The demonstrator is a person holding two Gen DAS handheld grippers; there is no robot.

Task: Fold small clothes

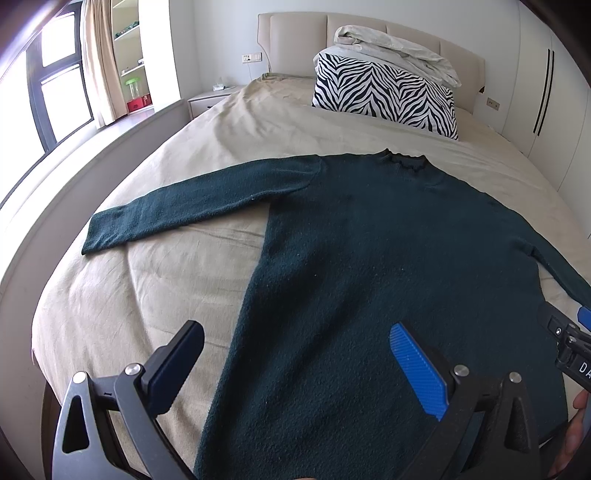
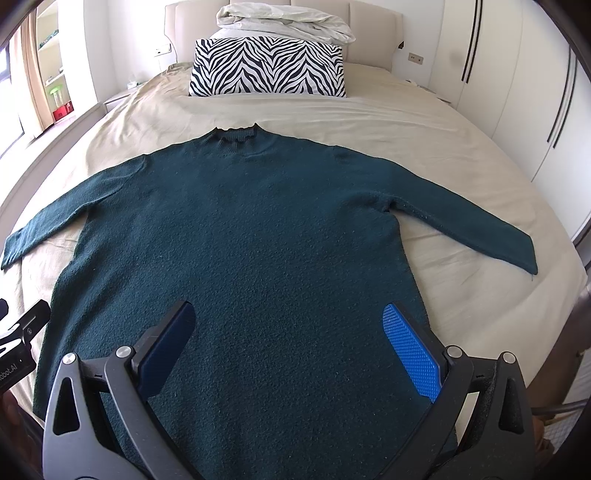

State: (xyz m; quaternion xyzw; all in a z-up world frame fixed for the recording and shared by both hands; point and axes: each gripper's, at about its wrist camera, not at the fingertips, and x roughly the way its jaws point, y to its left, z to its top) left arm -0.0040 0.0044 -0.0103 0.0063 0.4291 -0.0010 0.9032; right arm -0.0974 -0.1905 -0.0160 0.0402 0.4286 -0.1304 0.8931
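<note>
Bedroom setting: a bed (image 2: 424, 122) with a beige sheet is carrying one dark teal knitted sweater (image 2: 236, 251), lying flat and face up, unfolded. Its ribbed collar (image 2: 236, 137) is pointing away from the jaws, toward one zebra-print pillow (image 2: 267, 68) at the headboard; one crumpled white duvet (image 2: 284, 22) is sitting on top of that pillow. Both sleeves are lying spread outward, two counted: one is reaching out beyond the left gripper's (image 1: 295, 360) outer finger, the other beyond the right gripper's (image 2: 290, 345) blue-padded finger. The knit is looking smooth, with no visible folds across the body.

Left gripper is hovering over the sweater's lower left edge, jaws standing wide apart and holding nothing; the hem side edge is running between them. Right gripper is hovering over the lower body of the sweater, jaws likewise wide apart and empty, fabric lying beneath and ahead of both fingers. Neither gripper appears to be touching the cloth.
</note>
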